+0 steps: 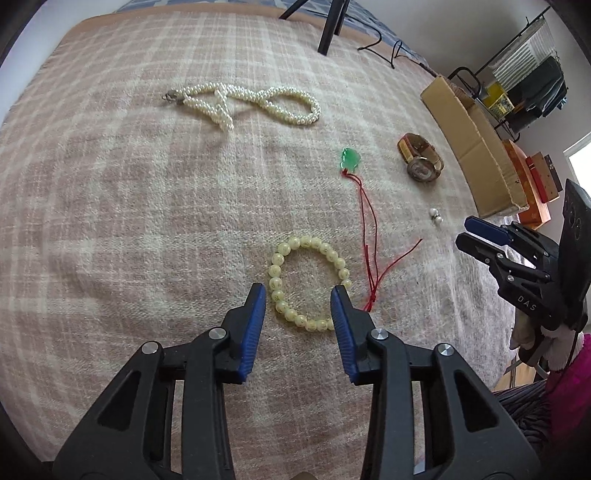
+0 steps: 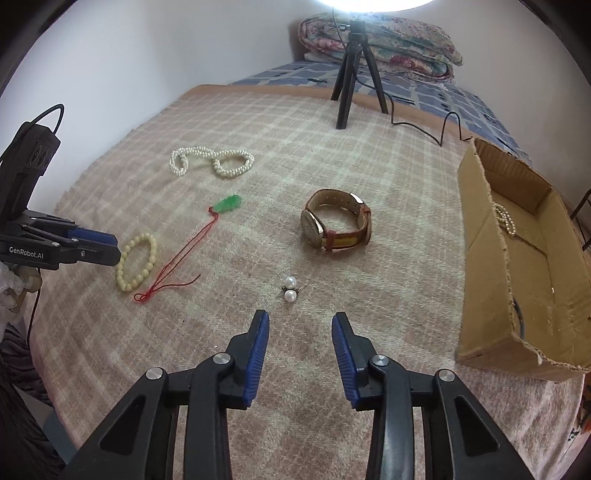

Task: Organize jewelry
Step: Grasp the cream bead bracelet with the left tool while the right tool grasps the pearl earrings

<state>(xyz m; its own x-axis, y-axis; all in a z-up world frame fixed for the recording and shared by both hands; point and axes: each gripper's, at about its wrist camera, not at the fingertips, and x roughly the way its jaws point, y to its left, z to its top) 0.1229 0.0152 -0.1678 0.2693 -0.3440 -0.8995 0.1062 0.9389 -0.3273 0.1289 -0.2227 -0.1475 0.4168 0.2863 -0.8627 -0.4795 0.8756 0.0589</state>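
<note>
Bead bracelet (image 1: 308,284) between spread left claw (image 1: 298,295), right claw (image 2: 300,321) spread, box's pearls (image 2: 505,218) only in right view

A lamp (image 2: 380,3) is glaring white at the top of the right view, lighting the blanket (image 2: 258,155) evenly. Shadows are lying soft. Both fisheye pictures are bending strongly and darkening at their corners; focus is staying sharp.
</note>
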